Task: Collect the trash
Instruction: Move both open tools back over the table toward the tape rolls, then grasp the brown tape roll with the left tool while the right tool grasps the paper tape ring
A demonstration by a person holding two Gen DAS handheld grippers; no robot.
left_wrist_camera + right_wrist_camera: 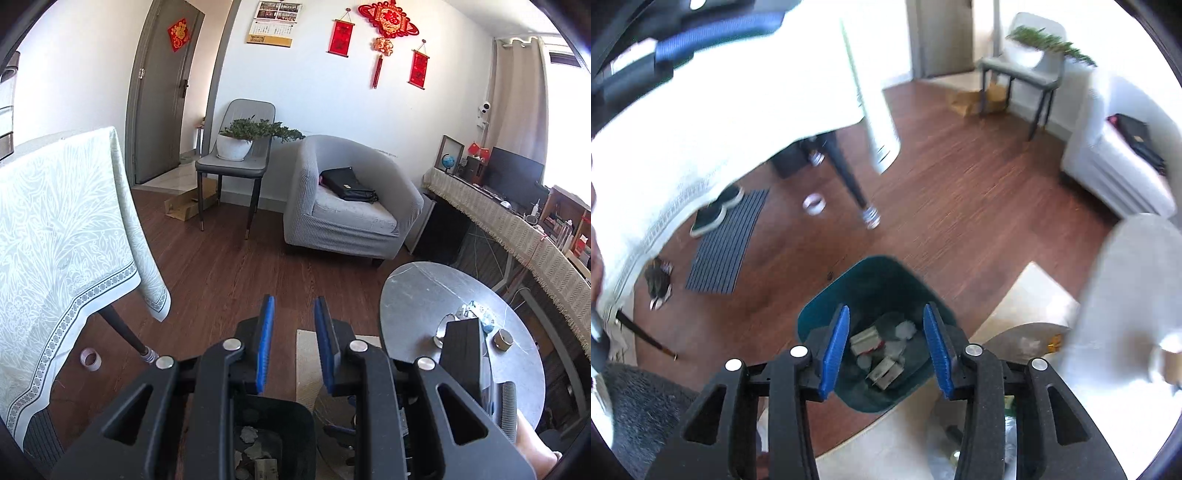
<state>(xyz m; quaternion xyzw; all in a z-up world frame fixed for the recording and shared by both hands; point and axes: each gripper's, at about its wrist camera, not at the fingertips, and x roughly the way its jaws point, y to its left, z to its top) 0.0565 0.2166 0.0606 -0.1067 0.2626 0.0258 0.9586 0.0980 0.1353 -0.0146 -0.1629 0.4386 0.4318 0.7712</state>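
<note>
Nothing is being pinched by the right gripper [886, 350], spread above the dark green bin [875, 280] of crumpled scraps [882, 354]; the left gripper [293, 343] is likewise being held narrowly parted and empty. The round table [417, 295] is best being approached next, jaws widened before the litter [476, 314] is closed on.

floor [960, 206]: dark wood | on it: teal bin [882, 295], tape roll [814, 205], ribbed mat [727, 243], shoes [716, 210]
</note>
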